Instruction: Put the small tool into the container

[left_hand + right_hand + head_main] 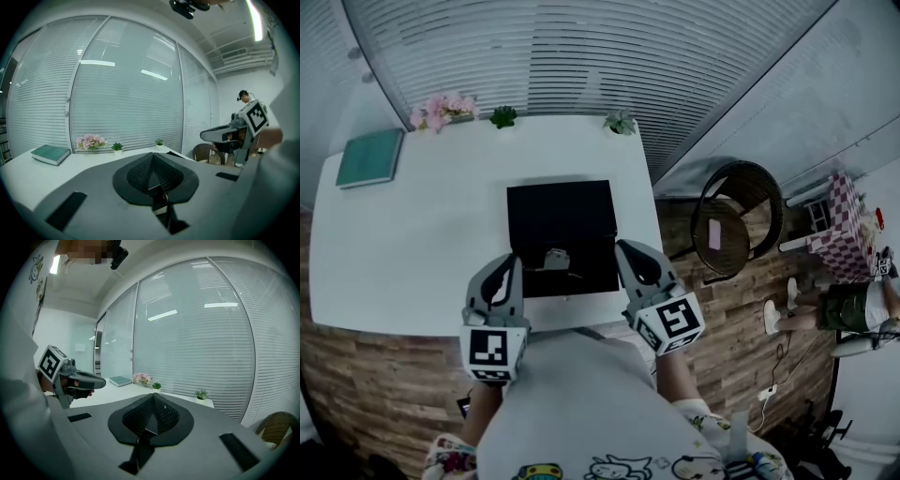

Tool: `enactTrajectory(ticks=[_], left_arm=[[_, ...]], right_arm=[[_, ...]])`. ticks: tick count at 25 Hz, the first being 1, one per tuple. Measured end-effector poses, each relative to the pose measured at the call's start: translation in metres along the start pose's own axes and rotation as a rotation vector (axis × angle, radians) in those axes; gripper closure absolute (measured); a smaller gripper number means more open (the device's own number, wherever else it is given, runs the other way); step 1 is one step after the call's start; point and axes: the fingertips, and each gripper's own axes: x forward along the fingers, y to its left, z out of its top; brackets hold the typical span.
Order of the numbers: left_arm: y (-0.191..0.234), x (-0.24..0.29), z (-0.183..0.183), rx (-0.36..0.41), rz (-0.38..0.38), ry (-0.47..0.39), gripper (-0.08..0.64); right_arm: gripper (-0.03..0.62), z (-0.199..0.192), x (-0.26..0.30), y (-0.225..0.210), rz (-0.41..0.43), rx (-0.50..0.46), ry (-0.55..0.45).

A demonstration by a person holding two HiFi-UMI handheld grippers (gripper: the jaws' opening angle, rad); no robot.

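A black mat (562,225) lies in the middle of the white table (422,234). On the mat's near part sits a small grey object (555,258), too small to tell what it is. I cannot make out a container. My left gripper (514,259) hovers at the mat's near left corner, and its own view shows the jaws (152,154) met with nothing between them. My right gripper (622,247) is at the mat's near right corner, its jaws (152,394) likewise closed and empty. Each gripper shows in the other's view, the right gripper (208,136) and the left gripper (98,379).
A green book (370,157) lies at the table's far left. Pink flowers (442,108) and two small potted plants (502,116) (621,122) line the far edge by the blinds. A wicker chair (731,220) stands right of the table, and a seated person (844,307) is beyond it.
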Motion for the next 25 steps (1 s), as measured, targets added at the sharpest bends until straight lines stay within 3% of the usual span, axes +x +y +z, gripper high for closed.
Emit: enactTrajectory(ticks=[25], left_arm=[[0.0085, -0.0009, -0.0024, 0.003, 0.027, 0.000, 0.555]], right_arm=[[0.592, -0.0062, 0.0051, -0.0042, 0.004, 0.011, 0.017]])
